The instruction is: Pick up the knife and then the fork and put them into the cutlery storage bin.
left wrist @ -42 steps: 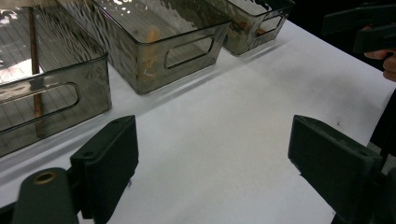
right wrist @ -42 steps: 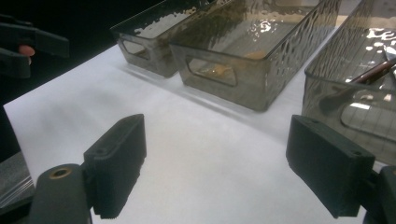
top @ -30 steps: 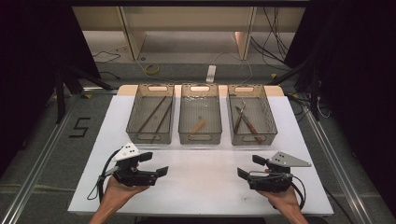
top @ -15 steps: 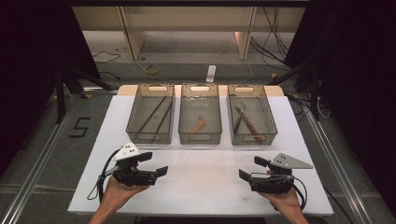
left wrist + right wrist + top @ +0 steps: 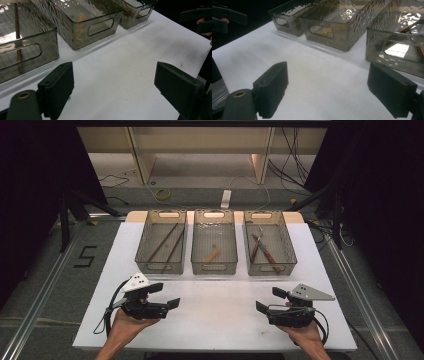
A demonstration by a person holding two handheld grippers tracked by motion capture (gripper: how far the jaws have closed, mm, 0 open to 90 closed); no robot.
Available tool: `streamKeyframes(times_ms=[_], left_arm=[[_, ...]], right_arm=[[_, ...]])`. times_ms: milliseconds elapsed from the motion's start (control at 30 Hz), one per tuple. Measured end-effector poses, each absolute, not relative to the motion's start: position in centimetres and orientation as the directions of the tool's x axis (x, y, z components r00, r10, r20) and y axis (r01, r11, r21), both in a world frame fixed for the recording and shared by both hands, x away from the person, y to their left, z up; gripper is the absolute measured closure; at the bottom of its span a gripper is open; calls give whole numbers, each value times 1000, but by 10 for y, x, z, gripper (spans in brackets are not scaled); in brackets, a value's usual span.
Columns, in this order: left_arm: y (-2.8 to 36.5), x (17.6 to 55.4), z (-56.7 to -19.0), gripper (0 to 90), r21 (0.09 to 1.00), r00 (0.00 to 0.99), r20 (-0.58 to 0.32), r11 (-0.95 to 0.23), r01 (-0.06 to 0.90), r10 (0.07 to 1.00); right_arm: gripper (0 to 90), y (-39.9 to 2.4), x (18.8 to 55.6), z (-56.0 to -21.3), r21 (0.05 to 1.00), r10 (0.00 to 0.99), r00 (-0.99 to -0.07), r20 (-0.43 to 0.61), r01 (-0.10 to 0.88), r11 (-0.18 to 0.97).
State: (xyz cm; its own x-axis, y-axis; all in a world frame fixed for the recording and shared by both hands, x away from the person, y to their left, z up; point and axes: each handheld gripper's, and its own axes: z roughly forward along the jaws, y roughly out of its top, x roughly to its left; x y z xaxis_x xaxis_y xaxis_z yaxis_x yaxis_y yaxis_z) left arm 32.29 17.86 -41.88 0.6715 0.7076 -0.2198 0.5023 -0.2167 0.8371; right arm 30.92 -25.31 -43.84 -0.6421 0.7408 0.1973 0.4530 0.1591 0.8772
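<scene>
Left gripper (image 5: 167, 296): held in the person's left hand (image 5: 127, 322), low over the near edge of the white table (image 5: 220, 320); jaws wide apart, nothing between them. In the left gripper view (image 5: 113, 85) only bare tabletop lies between the jaws. Judged a waiting posture: jaws already spread, presumably so a reach into a bin needs no further preparation

Right gripper (image 5: 267, 301): held in the person's right hand (image 5: 302, 332), likewise low over the near edge, jaws wide and empty; the right gripper view (image 5: 328, 85) shows bare table between them. The two grippers point inward toward each other, well apart

Ahead of both grippers, three clear smoky bins stand side by side across the far half of the table, handle cut-outs facing the person, likely so contents stay sorted and reachable from above:
- left bin (image 5: 162, 265): ahead of the left gripper; holds two long thin dark rods (image 5: 162, 241) lying aslant
- middle bin (image 5: 214, 267): ahead and between the grippers; holds a short orange-brown stick (image 5: 212, 255)
- right bin (image 5: 265, 267): ahead of the right gripper; holds utensils with brown handles (image 5: 265, 251), crossed; exact kind too small to tell

All contents lie well apart from both grippers, none touched
</scene>
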Motion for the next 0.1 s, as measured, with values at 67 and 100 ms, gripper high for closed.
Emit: streamKeyframes(times_ms=[67,100], left_arm=[[179,323,-419,156,837,671,-220,-216,503,708],[179,323,-419,156,837,670,-220,-216,503,709]], right_arm=[[177,-253,309,-438,877,741,-642,195,452,161],[177,-253,309,-438,877,742,-642,193,452,163]])
